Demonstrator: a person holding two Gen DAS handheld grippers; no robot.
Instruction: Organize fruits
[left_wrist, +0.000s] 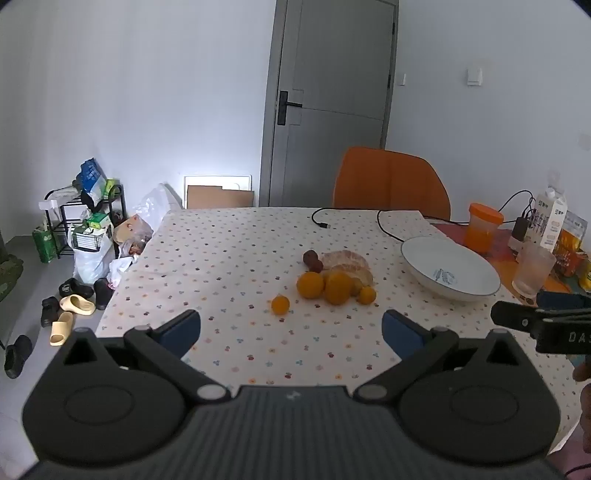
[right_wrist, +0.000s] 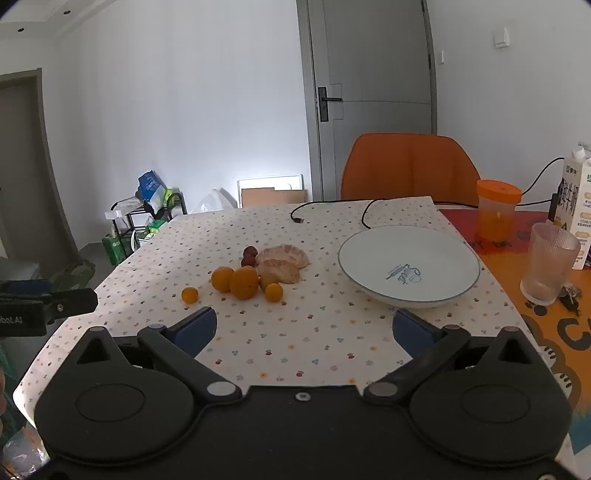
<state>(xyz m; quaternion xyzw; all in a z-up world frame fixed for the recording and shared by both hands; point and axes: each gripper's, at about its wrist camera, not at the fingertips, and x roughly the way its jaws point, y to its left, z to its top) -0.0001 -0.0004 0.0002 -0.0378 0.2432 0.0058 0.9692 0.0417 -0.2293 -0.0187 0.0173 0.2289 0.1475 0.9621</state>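
Observation:
A cluster of fruit lies mid-table: several small oranges (left_wrist: 338, 287) (right_wrist: 243, 282), one small orange apart at the left (left_wrist: 280, 305) (right_wrist: 190, 295), two peeled citrus halves (left_wrist: 345, 263) (right_wrist: 282, 256) and two dark red fruits (left_wrist: 312, 259) (right_wrist: 250, 255). An empty white bowl (left_wrist: 417, 262) (right_wrist: 354, 266) stands to the right of them. My left gripper (left_wrist: 291, 330) is open and empty, short of the fruit. My right gripper (right_wrist: 304, 328) is open and empty, short of the bowl and fruit. Each gripper's side shows in the other's view (left_wrist: 543, 323) (right_wrist: 44, 308).
The table has a dotted cloth (left_wrist: 229, 258) (right_wrist: 295, 332). A black cable (left_wrist: 384, 221) (right_wrist: 332, 210) lies at the back. An orange cup (right_wrist: 496, 210), a ribbed glass (right_wrist: 548, 264) and a milk carton (right_wrist: 576, 206) stand at the right. An orange chair (right_wrist: 408, 168) is behind the table.

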